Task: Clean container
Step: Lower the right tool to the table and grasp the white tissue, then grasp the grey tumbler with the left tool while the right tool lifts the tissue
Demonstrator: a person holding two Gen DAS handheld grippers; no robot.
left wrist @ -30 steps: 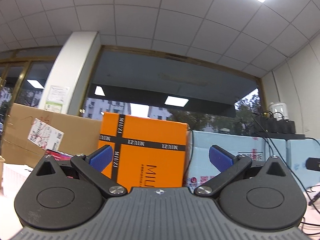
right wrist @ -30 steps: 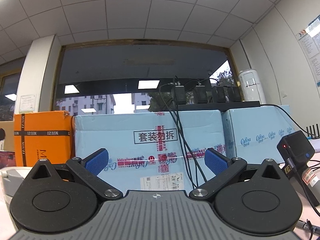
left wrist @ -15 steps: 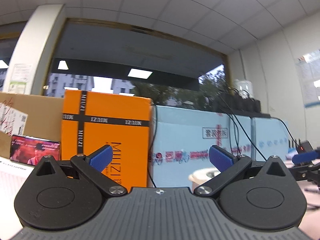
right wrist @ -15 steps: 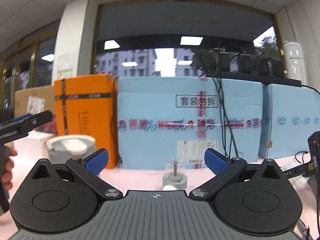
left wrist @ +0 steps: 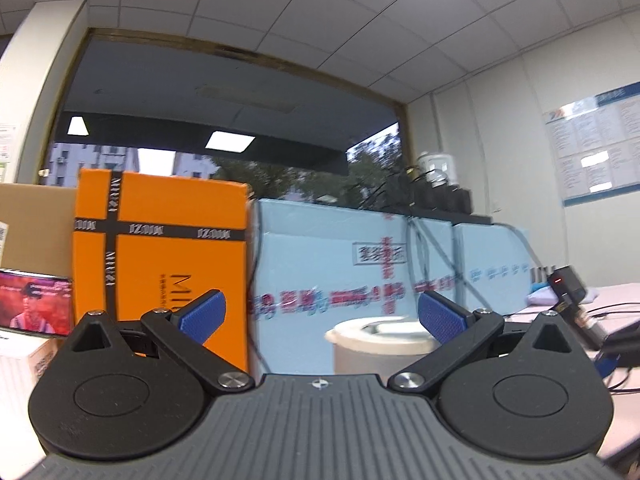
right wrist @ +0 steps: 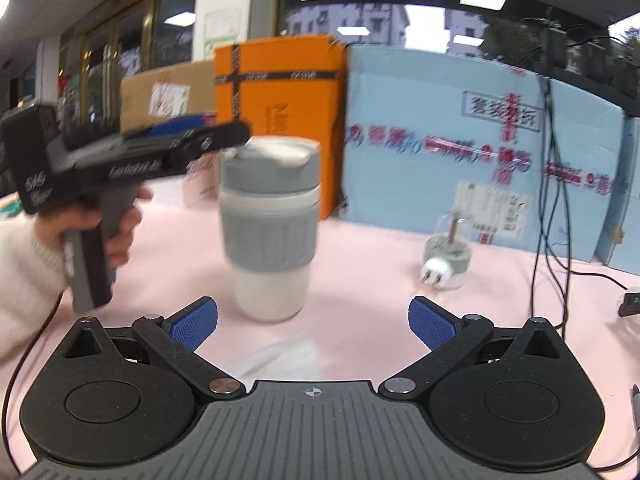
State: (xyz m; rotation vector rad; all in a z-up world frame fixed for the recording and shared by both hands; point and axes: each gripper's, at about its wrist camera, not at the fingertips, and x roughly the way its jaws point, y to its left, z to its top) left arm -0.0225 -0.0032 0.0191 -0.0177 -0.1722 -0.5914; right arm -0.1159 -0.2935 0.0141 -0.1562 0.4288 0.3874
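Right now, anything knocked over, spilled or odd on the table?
One oddity: a small grey plug-in device lies tipped on the pink table, prongs pointing sideways. The cup stands upright with its lid on; no spill visible.

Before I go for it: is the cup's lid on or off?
On. The grey lid caps the upright cup on the pink table.

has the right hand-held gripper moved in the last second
Yes. It has tipped downward: the orange box and blue boxes have climbed in its view, and the pink table and grey-sleeved cup now show.
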